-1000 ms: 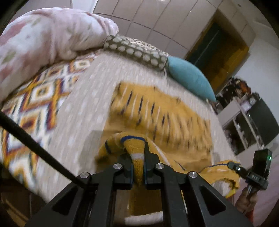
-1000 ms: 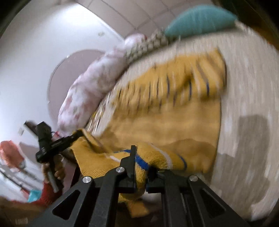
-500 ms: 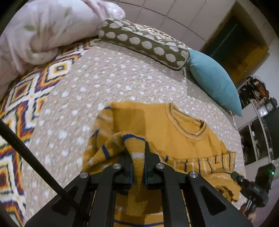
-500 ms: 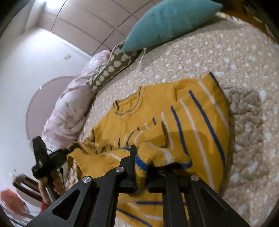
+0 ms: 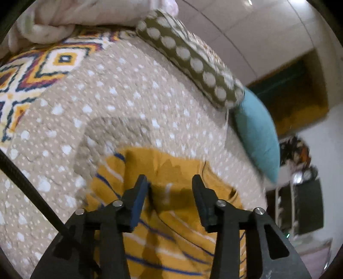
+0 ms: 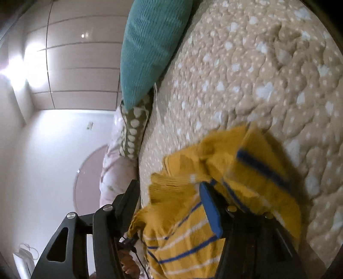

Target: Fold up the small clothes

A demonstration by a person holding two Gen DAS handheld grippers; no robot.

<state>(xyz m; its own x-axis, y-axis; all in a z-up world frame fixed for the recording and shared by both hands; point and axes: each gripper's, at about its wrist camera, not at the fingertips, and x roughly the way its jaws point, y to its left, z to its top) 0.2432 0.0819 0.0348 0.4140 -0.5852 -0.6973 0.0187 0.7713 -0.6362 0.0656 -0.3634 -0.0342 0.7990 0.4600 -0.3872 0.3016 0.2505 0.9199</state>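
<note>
A small mustard-yellow sweater (image 5: pixel 175 171) with blue and white stripes lies folded over on the beige dotted bedspread (image 5: pixel 120 103). My left gripper (image 5: pixel 169 182) is open just above it, its jaws spread apart over the fabric and holding nothing. In the right wrist view the same sweater (image 6: pixel 214 171) lies bunched with a striped sleeve (image 6: pixel 263 169) on top. My right gripper (image 6: pixel 167 188) is open too, its jaws wide apart over the sweater's edge.
An olive polka-dot bolster (image 5: pixel 193 62) and a teal pillow (image 5: pixel 257 137) lie at the far edge of the bed. A pink floral duvet (image 5: pixel 64 12) and a patterned blanket (image 5: pixel 32 70) lie at the left. Shelves (image 5: pixel 300 193) stand beyond the bed.
Both grippers carried the sweater's hem forward over its body, then opened and let go. The hem now lies on the sweater.
</note>
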